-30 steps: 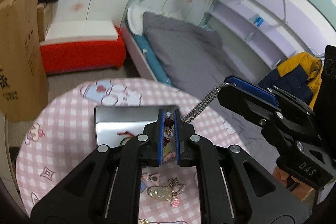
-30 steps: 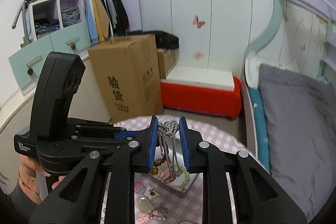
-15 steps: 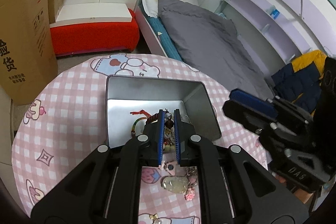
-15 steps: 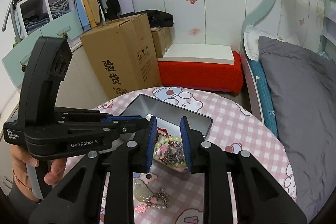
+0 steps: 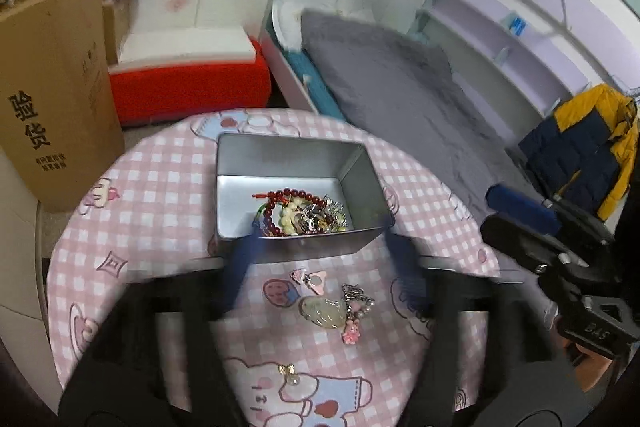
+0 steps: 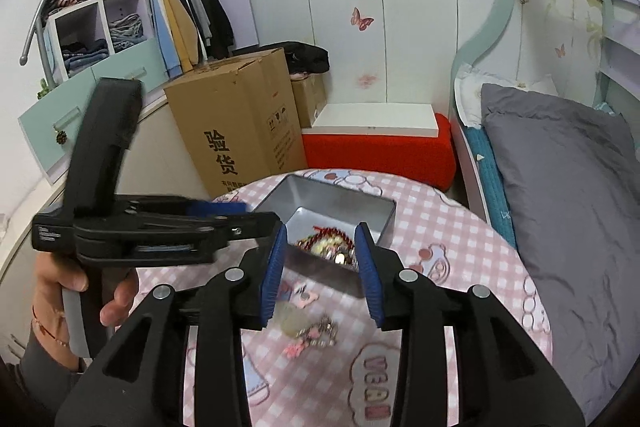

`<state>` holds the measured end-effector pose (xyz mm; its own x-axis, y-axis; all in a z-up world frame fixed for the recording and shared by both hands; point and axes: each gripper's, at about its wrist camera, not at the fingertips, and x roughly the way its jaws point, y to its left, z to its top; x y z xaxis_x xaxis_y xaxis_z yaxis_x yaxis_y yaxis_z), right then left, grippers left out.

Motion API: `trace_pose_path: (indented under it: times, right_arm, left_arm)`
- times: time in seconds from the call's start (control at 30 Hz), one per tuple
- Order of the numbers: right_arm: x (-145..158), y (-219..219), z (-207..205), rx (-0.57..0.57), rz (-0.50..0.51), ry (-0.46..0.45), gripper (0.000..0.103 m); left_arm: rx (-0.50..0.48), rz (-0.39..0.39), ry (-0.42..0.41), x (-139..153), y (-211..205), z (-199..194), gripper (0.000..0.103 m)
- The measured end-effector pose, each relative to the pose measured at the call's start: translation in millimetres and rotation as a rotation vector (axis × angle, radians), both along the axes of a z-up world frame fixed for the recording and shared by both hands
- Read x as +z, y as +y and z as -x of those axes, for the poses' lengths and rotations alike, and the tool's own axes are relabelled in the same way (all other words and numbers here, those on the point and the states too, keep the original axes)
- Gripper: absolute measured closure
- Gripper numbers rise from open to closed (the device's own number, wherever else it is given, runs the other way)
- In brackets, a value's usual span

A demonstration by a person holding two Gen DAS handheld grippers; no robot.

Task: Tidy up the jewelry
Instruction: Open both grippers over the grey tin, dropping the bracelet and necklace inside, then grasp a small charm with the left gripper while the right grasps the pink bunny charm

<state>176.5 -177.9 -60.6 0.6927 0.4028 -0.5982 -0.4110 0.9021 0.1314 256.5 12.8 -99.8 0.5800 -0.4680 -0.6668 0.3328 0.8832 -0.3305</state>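
Looking down along my left tool (image 5: 320,247), I see its blue pads blurred and spread wide apart, with nothing between them; its jaws have just been opening. Just ahead of its tips stands the open metal tin (image 5: 298,157) on the pink checked counter (image 5: 160,187), and the heap of jewelry (image 5: 304,213) lies inside it at the near wall: a dark red bead bracelet (image 5: 288,195), pale beads and silver chain tangled together. Below the pads, nearer to me, a pale jade pendant (image 5: 322,311) with small pink charms lies on the cloth beside a pink heart piece (image 5: 310,277), and a little pearl charm (image 5: 291,375) lies closer still.

My right tool (image 6: 322,267) also stands parted and empty, its jaws just opened too; the tin's near corner sits right beyond its tips, the jewelry visible in the gap. The pendant cluster lies under its pads. To its left the other tool crosses the view, held by a hand (image 6: 76,291).
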Motion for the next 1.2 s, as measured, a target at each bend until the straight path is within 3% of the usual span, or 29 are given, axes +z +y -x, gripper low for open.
trace_pose_path:
  times: [0.17, 0.47, 0.87, 1.0, 1.2]
  right_arm:
    - [-9, 1, 22, 0.002, 0.01, 0.011, 0.069]
    - [-49, 6, 51, 0.003, 0.017, 0.092, 0.067]
    - [-91, 8, 55, -0.015, 0.042, 0.176, 0.063]
    - [-100, 7, 53, -0.018, 0.045, 0.195, 0.062]
    - [-109, 8, 45, -0.02, 0.052, 0.218, 0.058]
  left_arm:
    - [0.022, -0.031, -0.025, -6, 10, 36, 0.034]
    - [0.046, -0.098, 0.036, -54, 13, 80, 0.034]
    - [0.043, -0.131, 0.115, -97, 5, 85, 0.035]
    - [0.051, -0.175, 0.09, -100, 0, 82, 0.045]
    - [0.05, -0.243, 0.05, -102, -2, 80, 0.078]
